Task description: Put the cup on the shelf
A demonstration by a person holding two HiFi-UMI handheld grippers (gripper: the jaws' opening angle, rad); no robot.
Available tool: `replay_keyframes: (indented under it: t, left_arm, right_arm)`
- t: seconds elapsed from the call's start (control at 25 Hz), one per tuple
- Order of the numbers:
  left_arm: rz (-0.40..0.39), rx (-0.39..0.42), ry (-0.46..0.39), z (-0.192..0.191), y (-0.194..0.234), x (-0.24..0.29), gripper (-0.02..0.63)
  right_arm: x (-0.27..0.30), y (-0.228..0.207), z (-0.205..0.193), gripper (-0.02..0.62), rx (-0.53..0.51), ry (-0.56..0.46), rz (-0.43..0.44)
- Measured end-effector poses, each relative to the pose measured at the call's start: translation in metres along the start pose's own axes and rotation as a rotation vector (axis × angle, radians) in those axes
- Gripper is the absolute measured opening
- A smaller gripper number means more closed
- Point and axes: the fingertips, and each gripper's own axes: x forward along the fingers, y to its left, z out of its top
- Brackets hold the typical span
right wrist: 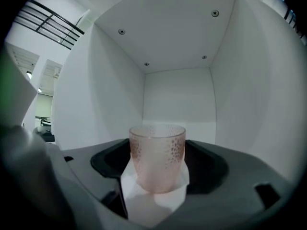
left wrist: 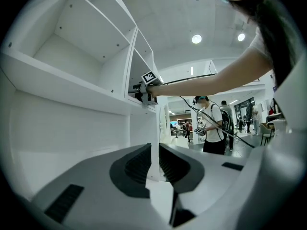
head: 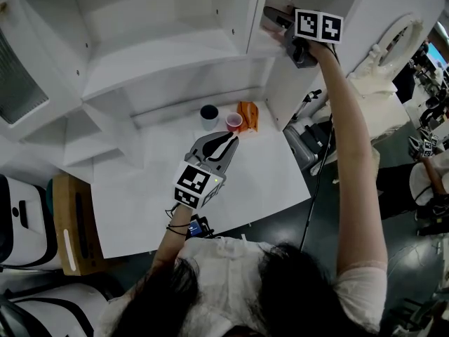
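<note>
You reach your right gripper into the upper shelf compartment, jaws clamped on the upright speckled pink cup, seemingly to set it down. Your left gripper, jaws nearly together and empty, hangs clear over the white table.

The cup is pale pink, translucent glass with a dotted texture. It is upright and empty, inside an upper compartment of the white shelf. The right gripper has a jaw touching each side. Whether its base rests on the compartment floor is unclear.
</note>
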Motion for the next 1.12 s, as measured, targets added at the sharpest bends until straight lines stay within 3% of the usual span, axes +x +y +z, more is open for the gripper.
replay_keyframes:
  t: [0.4,0.8,1.12]
  left_arm:
    - [0.005,-0.004,0.005,-0.004,0.0,-0.007,0.058]
    - [0.025,-0.008,0.006,-0.004,0.007,-0.013,0.058]
    - [0.02,-0.014,0.012,-0.004,-0.001,-0.016,0.058]
  right_arm:
    - [0.004,-0.002,-0.011,0.334,-0.061,0.054,-0.053]
    - [-0.008,-0.004,-0.01,0.336,0.009,0.048,-0.055]
    - [-0.044,0.01,-0.006,0.334,0.042,-0.054,-0.015]
